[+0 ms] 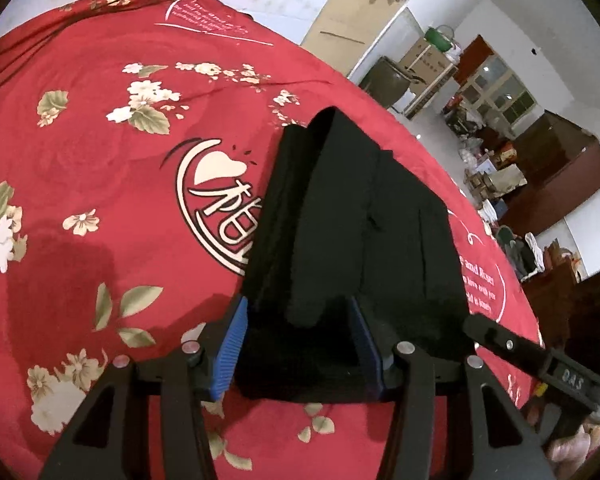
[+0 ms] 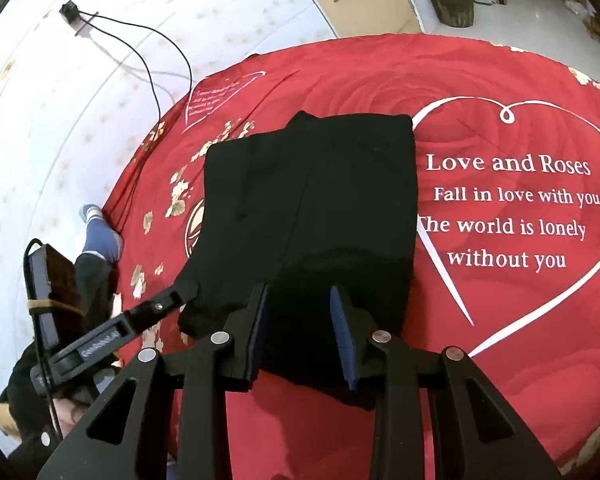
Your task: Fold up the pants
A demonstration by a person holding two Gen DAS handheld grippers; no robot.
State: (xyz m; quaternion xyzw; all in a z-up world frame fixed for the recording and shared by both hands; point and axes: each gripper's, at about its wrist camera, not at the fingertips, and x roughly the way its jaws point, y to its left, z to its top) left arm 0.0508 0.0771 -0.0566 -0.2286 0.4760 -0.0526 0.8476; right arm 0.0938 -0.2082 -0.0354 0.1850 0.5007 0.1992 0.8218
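Lying folded, black pants (image 2: 312,216), "Love and Roses" bedspread (image 2: 500,320), both hand-held grippers unclamped.

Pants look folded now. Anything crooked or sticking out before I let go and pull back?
Mostly tidy: the black pants lie as a compact stack on the red bedspread. One flaw: at the far edge a layer pokes out as a small peak, so the layers are not flush there.

Black pants (image 2: 312,208) on red floral bedspread (image 1: 80,128)
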